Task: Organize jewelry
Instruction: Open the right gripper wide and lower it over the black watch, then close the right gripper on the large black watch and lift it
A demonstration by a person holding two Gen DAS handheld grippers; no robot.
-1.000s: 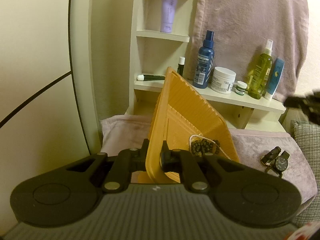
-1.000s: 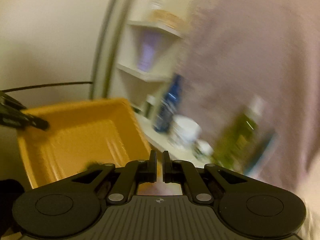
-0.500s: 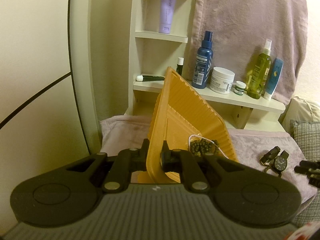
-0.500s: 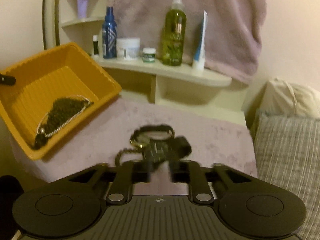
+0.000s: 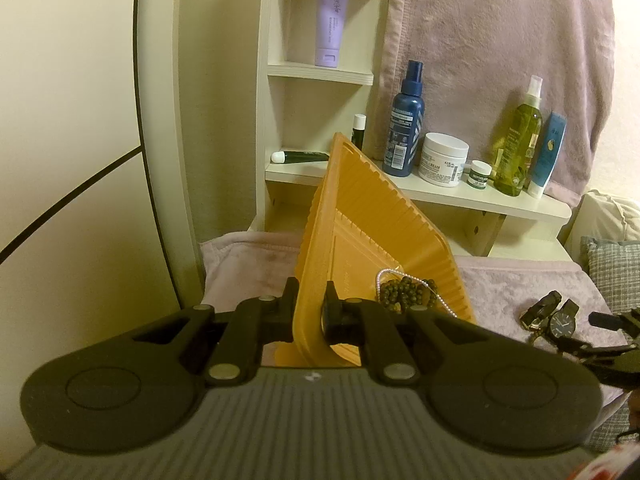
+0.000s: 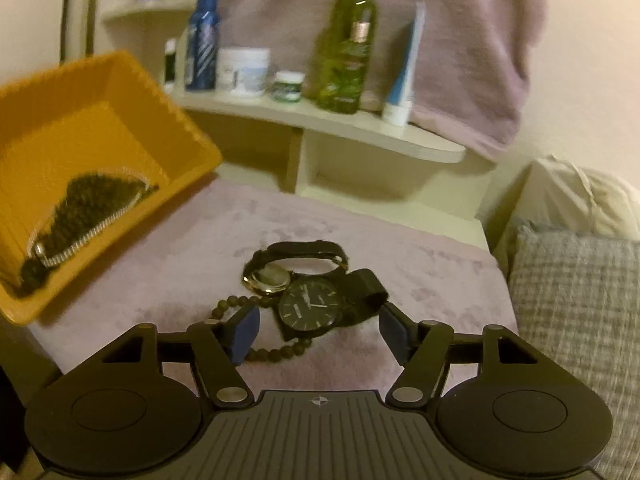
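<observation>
The left gripper [image 5: 309, 300] pinches the tilted orange tray's [image 5: 360, 216] rim; the right gripper [image 6: 318, 330] (fingers spread wide) hovers just before the black watch [image 6: 308, 305].

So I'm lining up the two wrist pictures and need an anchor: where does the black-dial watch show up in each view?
Left wrist: the black-dial watch sits at the far right on the pink cloth, beside the tilted orange tray.
Right wrist: the same watch lies low in the centre, just ahead of the open right gripper.
Shared landmark: the green spray bottle on the shelf.
</observation>
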